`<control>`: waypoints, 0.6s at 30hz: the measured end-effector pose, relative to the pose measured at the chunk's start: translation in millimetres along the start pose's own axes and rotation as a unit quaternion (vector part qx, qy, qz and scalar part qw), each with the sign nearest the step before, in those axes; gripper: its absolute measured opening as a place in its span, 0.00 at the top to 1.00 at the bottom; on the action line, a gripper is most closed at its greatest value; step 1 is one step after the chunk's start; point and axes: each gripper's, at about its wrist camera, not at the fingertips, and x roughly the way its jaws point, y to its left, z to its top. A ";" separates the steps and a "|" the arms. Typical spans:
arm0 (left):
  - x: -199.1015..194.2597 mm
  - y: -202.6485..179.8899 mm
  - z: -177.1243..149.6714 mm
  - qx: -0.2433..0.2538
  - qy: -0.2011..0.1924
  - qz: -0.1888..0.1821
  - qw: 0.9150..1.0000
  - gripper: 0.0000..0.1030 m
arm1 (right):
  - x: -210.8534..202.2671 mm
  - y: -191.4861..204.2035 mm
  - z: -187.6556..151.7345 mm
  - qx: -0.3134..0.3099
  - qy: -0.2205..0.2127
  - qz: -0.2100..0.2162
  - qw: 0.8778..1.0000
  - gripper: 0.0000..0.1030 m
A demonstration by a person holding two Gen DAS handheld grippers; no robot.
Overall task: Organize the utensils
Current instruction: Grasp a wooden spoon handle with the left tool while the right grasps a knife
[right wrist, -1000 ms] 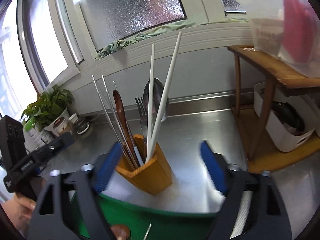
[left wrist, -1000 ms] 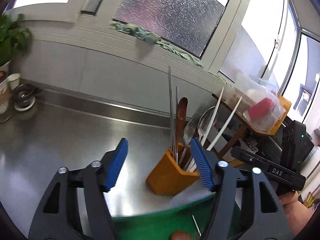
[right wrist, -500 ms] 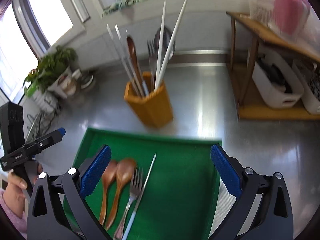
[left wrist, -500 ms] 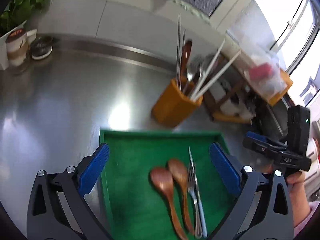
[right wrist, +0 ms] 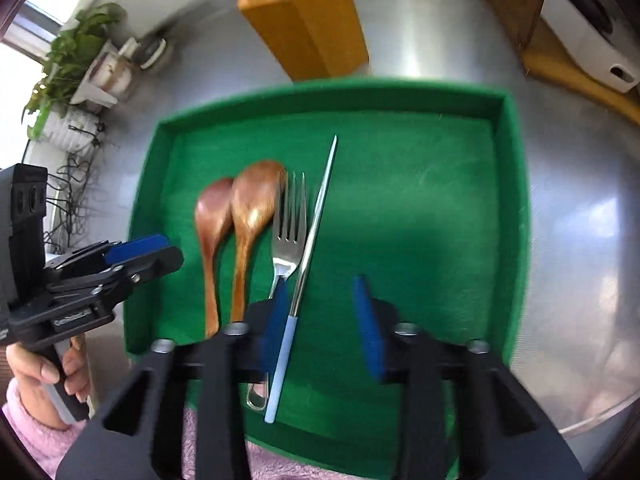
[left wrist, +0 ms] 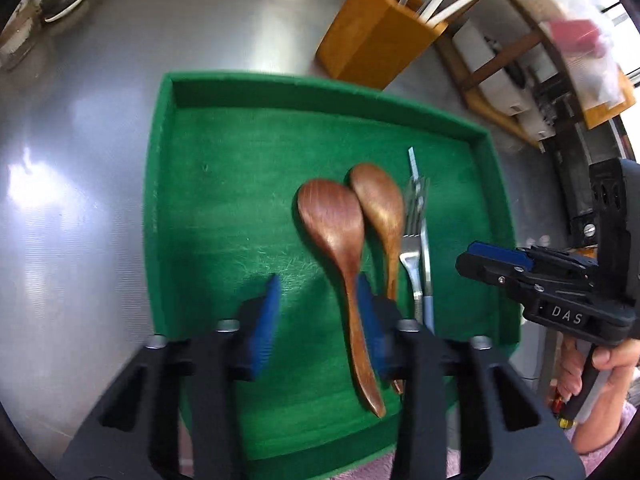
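Both grippers are hovering over the green tray [left wrist: 160,200], pointing steeply down at it. Left gripper [left wrist: 316,304]: jaws have just been closing, now standing narrow w/ a gap, nothing clamped; the darker spoon's [left wrist: 332,220] handle is running just inside its right finger, but pads aren't pressing on it. Right gripper [right wrist: 322,308]: jaws also just been closing, narrow but released; the chopstick [right wrist: 316,224] w/ pale blue handle is passing by its left finger, not gripped as far as I can tell (some blur).

Progress, judging from the layout: partly done. The orange holder [right wrist: 308,28] behind the tray is already carrying chopsticks, forks, spoons etc. Still lying in the tray: 2 wooden spoons side by side, bowls touching (lighter spoon [left wrist: 380,208]), a fork [right wrist: 290,228] just beside them, and the chopstick next to the fork. So approx 4 items left, presumably going into the holder. Neither hand is carrying anything yet; next pick is looking like dark spoon (L) and chopstick or fork (R).
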 end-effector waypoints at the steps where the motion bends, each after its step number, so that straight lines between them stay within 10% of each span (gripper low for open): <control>1: 2.1 -0.8 -0.5 0.000 0.002 0.005 1.000 0.79 | 2.5 1.7 -0.2 -0.001 0.003 -0.003 1.000 0.83; 18: 5.1 -19.3 -3.2 0.000 -0.006 -0.015 1.000 0.73 | 20.0 28.0 -5.3 -0.028 0.016 -0.029 0.999 0.85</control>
